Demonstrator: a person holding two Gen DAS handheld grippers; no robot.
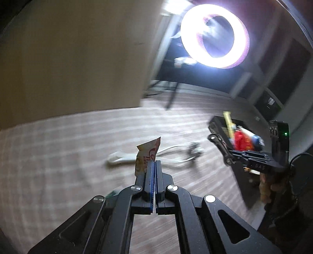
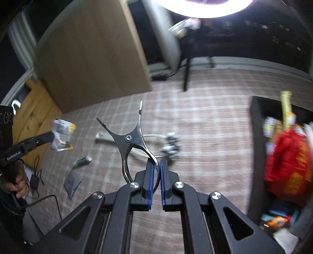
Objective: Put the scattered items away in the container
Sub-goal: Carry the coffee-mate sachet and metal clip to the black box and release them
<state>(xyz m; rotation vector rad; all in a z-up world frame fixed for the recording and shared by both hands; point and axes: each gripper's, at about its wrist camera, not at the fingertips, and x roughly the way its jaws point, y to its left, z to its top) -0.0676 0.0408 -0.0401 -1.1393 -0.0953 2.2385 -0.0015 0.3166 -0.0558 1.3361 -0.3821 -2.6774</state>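
While both grippers carried something, the step looked like transport toward the black bin (image 2: pixel 254 136) at the right of the frame. The left gripper (image 1: pixel 154 166) was closed on a small packet (image 1: pixel 145 156). The right gripper (image 2: pixel 155 166) pinched metal tongs (image 2: pixel 133 140), jaws slightly apart. Next, each load probably needed release above the bin.

Two cameras, one riding on each gripper, looking forward and down at the rug (image 2: pixel 205 109).

Held high, not close. Both showing the white cable (image 1: pixel 172 149) (image 2: pixel 150 136), black container (image 1: pixel 219 125) (image 2: pixel 256 140) and ring light (image 1: pixel 215 37) (image 2: pixel 201 7).
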